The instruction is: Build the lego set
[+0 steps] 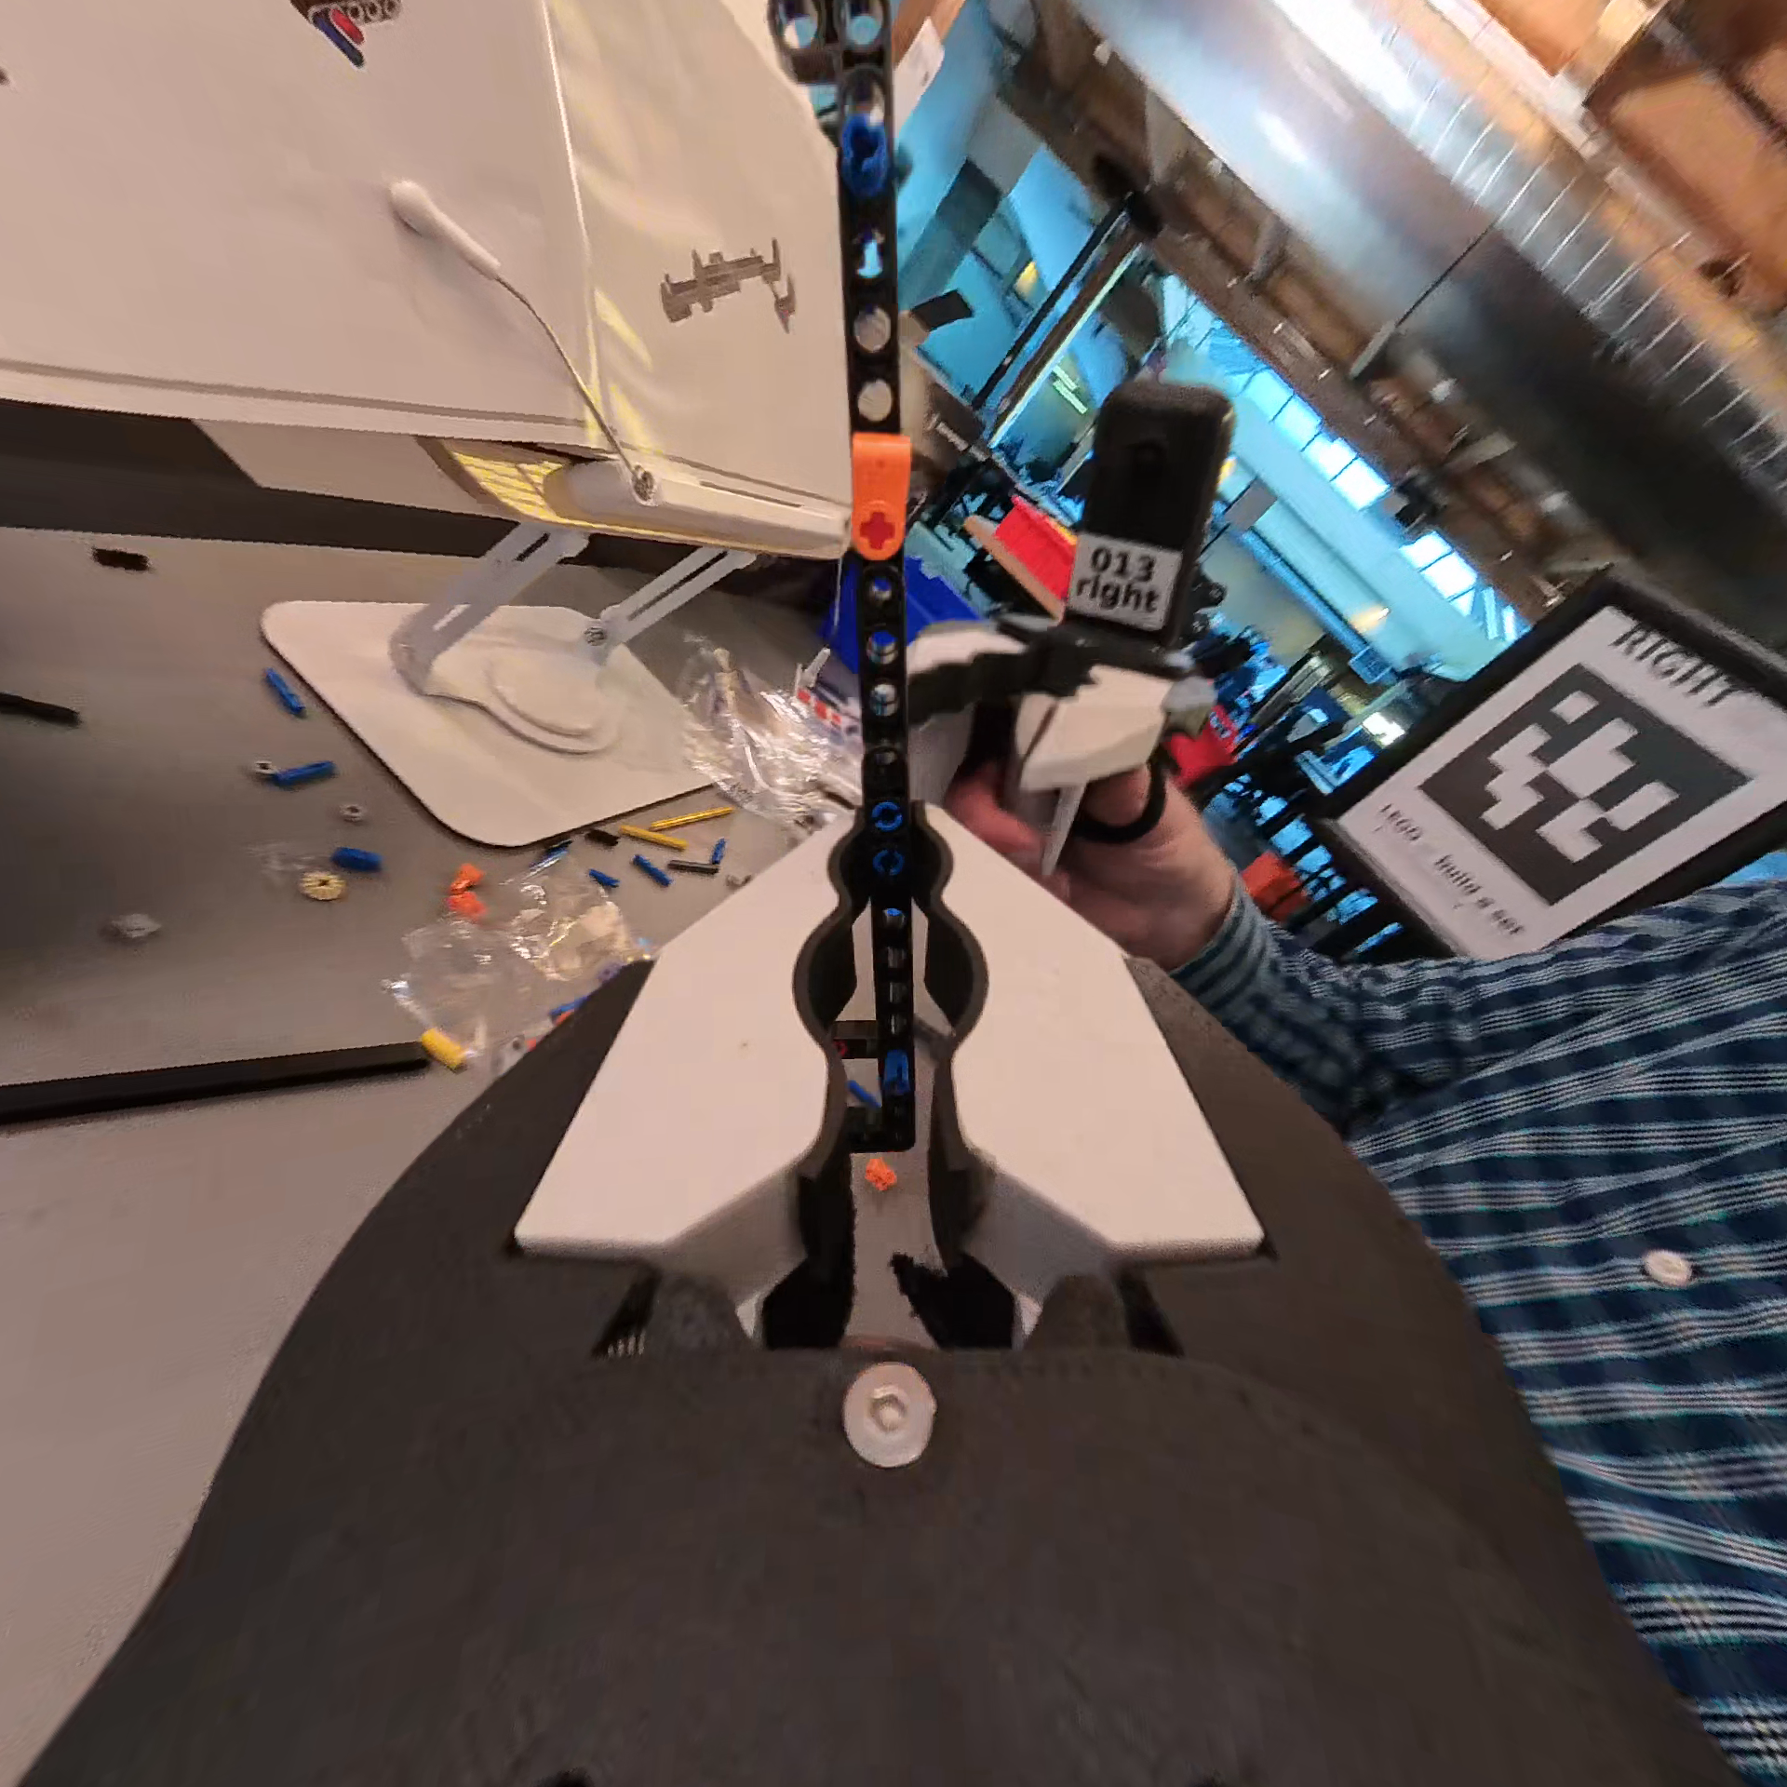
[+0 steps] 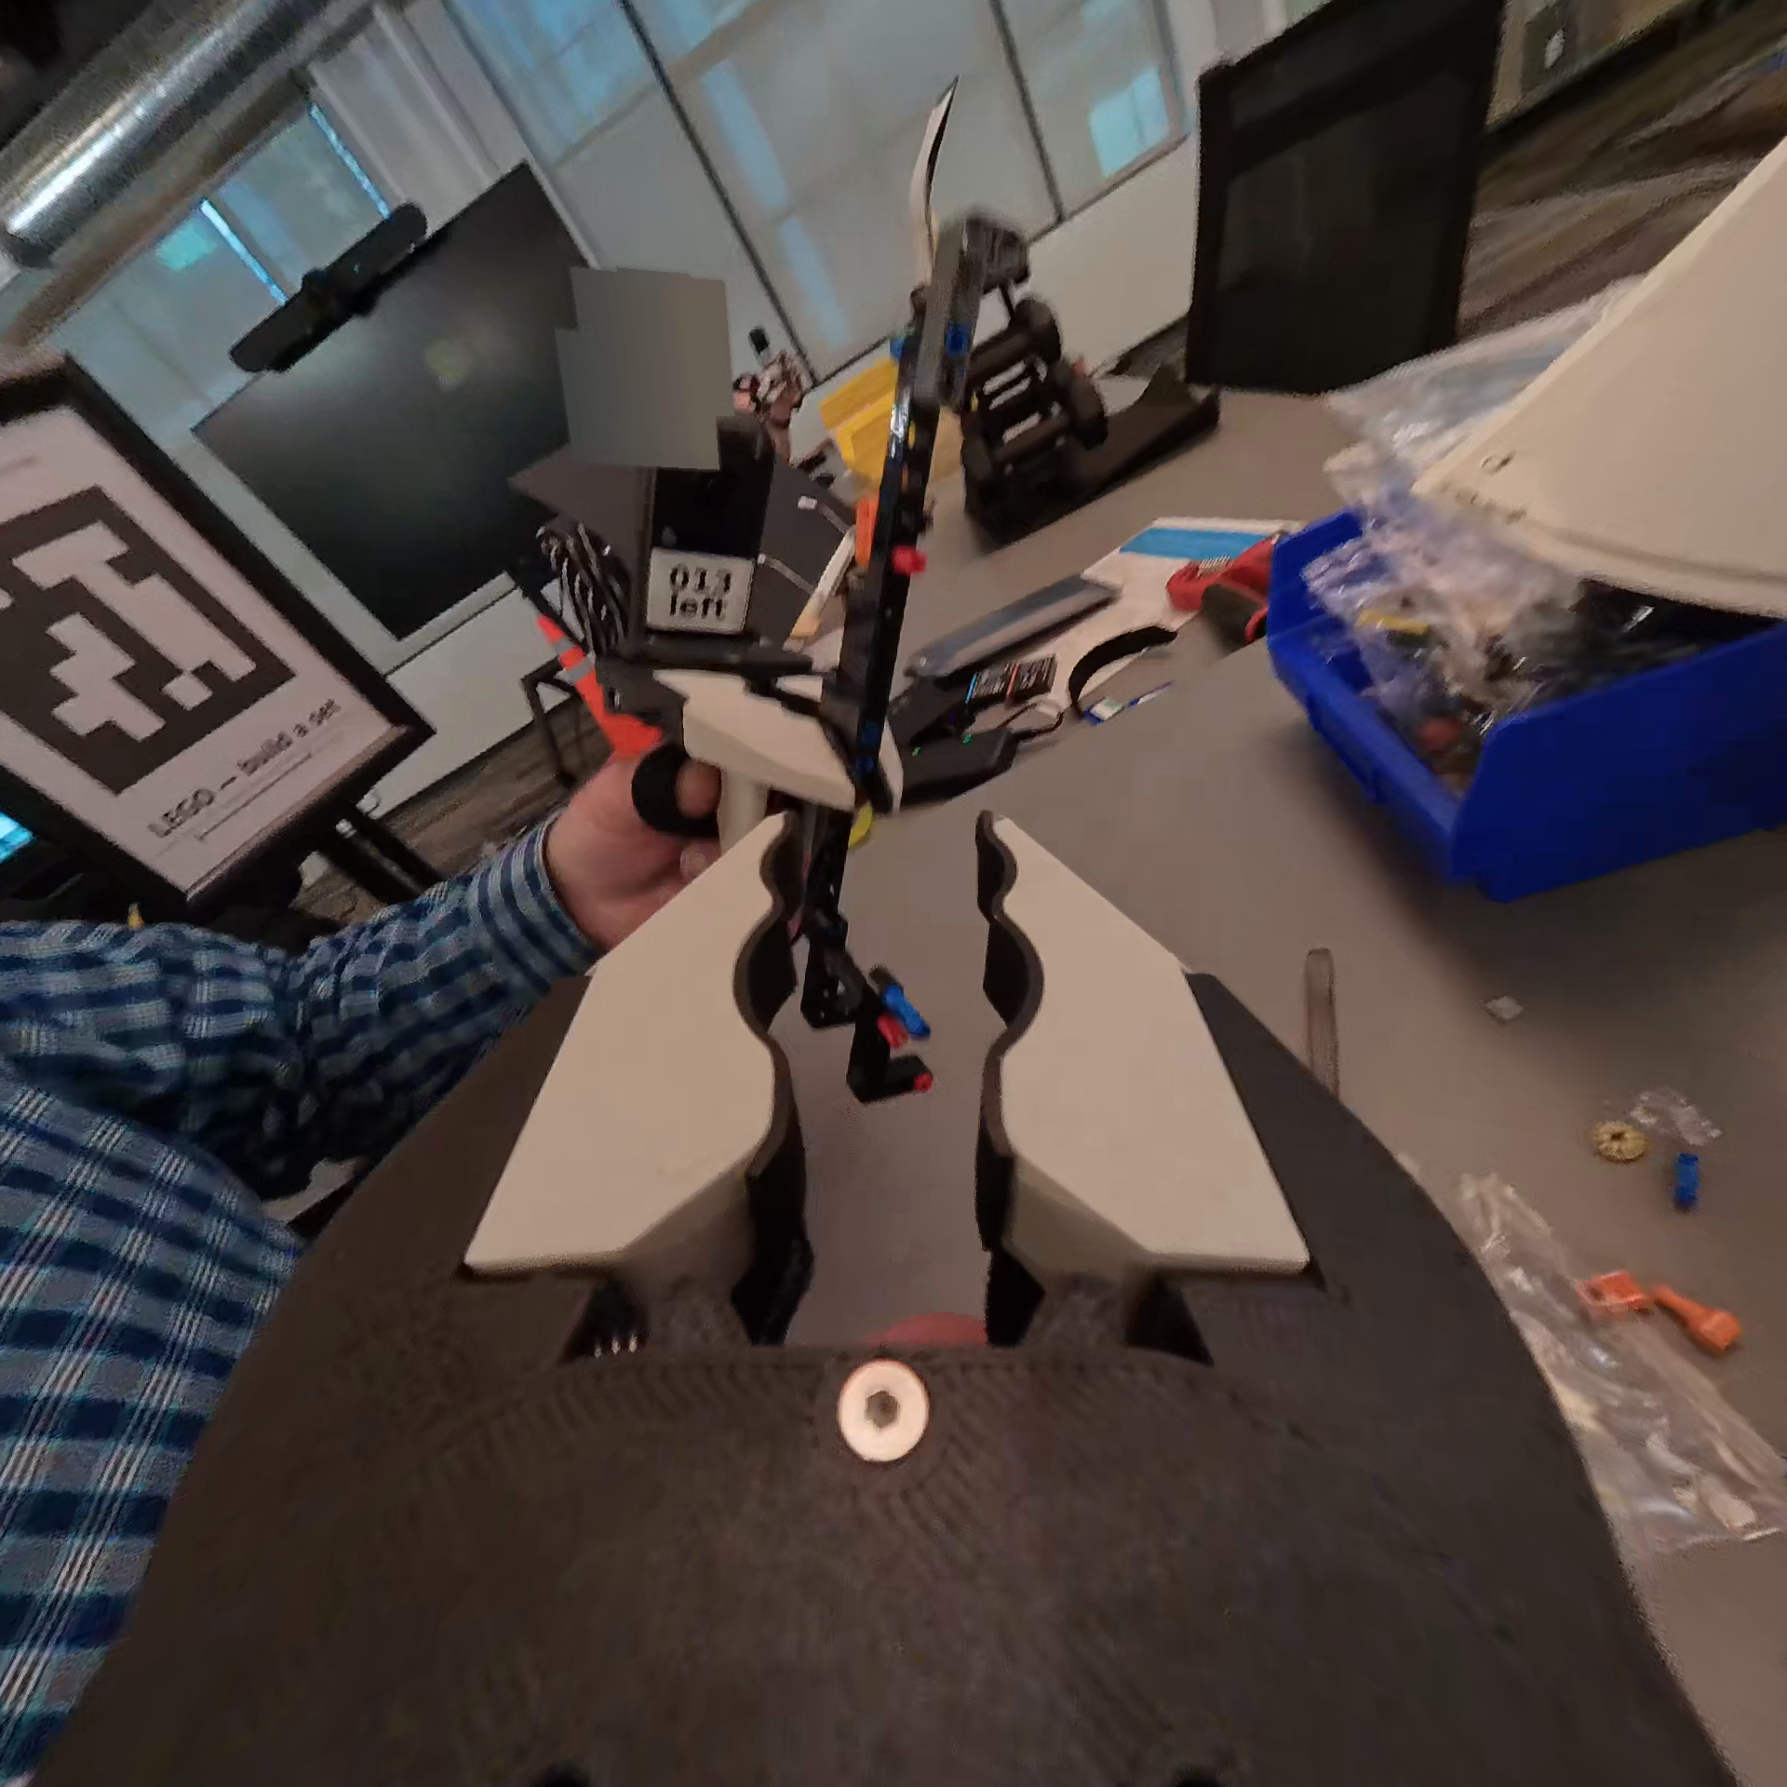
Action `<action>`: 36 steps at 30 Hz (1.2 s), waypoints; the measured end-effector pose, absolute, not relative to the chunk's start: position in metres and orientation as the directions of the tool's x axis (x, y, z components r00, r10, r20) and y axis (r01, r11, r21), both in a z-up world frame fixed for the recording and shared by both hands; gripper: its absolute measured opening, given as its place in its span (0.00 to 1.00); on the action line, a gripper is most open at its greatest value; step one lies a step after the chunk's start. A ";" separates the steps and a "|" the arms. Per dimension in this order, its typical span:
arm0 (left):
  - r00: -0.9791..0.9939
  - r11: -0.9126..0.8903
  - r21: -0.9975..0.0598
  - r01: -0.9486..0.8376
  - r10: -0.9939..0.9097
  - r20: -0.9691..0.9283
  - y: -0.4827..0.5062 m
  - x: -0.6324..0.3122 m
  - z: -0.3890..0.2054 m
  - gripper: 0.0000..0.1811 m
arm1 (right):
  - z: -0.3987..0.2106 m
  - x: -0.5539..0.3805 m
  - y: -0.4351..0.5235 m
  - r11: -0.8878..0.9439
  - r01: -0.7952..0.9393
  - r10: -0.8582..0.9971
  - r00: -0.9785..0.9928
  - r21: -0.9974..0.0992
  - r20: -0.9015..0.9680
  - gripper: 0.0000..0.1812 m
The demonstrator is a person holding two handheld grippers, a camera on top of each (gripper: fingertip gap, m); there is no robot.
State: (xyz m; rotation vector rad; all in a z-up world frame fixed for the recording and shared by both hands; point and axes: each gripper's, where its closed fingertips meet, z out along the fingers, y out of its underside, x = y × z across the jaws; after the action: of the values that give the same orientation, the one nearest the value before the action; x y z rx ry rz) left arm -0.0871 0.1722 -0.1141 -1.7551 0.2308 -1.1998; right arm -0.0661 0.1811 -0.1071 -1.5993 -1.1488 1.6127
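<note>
My left gripper [image 1: 885, 836] is shut on a long black lego beam assembly [image 1: 875, 619] and holds it upright above the table. The beam carries blue pins and an orange connector [image 1: 878, 495]. In the right wrist view the same beam [image 2: 894, 541] rises tilted. Its lower end, with red and blue pins [image 2: 894, 1025], hangs between my right gripper's open jaws, close to the left finger [image 2: 696, 1015]. My right gripper [image 2: 885, 851] is open and empty. It also shows in the left wrist view [image 1: 952, 696], just right of the beam. The left gripper [image 2: 861, 769] shows beyond it.
An instruction booklet [image 1: 387, 242] rests on a white stand [image 1: 503, 716]. Loose pins, axles and plastic bags [image 1: 503, 948] litter the grey table. A blue parts bin [image 2: 1547, 783] stands at the right, with orange pieces [image 2: 1658, 1305] and a tan gear [image 2: 1618, 1139] nearer. A black model [image 2: 1035, 425] is farther back. Both grippers' tips are close together, under 4 cm apart. The tan gear [image 2: 1618, 1139] is about 25 cm from both grippers' fingertips. Seen from the left wrist view [image 1: 309, 891] as well.
</note>
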 end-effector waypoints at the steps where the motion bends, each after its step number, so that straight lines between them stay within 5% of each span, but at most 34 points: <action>1: 0.481 -0.524 -0.777 0.349 -0.612 0.628 0.172 -0.087 -0.113 0.03 | -0.113 -0.065 0.177 -0.457 0.186 0.868 -0.121 -0.870 -0.482 0.21; 8: 0.354 -0.577 -0.711 0.402 -0.618 0.702 0.170 -0.083 -0.108 0.03 | -0.147 -0.061 0.144 -0.446 0.317 0.817 -0.237 -0.837 -0.525 0.27; 11: 0.331 -0.585 -0.701 0.408 -0.621 0.710 0.169 -0.080 -0.110 0.03 | -0.152 -0.062 0.133 -0.453 0.337 0.791 -0.276 -0.825 -0.546 0.22; 14: 0.305 -0.578 -0.701 0.418 -0.638 0.707 0.167 -0.078 -0.108 0.03 | -0.150 -0.063 0.126 -0.461 0.322 0.774 -0.309 -0.827 -0.552 0.06; 20: 0.262 -0.512 -0.734 0.446 -0.709 0.654 0.161 -0.079 -0.098 0.03 | -0.144 -0.064 0.130 -0.366 0.304 0.857 -0.258 -0.880 -0.446 0.03; 27: 0.324 -0.440 -0.779 0.447 -0.732 0.599 0.159 -0.090 -0.095 0.20 | -0.140 -0.063 0.162 0.142 0.389 0.990 -0.053 -0.910 0.132 0.03; 31: 0.379 -0.404 -0.811 0.423 -0.734 0.563 0.152 -0.099 -0.093 0.30 | -0.138 -0.060 0.180 0.482 0.486 0.842 -0.026 -0.729 0.539 0.03; 36: 0.453 -0.373 -0.820 0.435 -0.697 0.557 0.146 -0.112 -0.095 0.34 | -0.133 -0.057 0.187 0.656 0.526 0.655 -0.041 -0.541 0.754 0.02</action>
State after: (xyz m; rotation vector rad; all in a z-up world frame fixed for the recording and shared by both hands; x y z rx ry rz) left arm -0.1123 0.1465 -0.0947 -1.5383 0.2382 -1.2147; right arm -0.0566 0.1870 -0.1329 -0.9693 -1.6974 0.1366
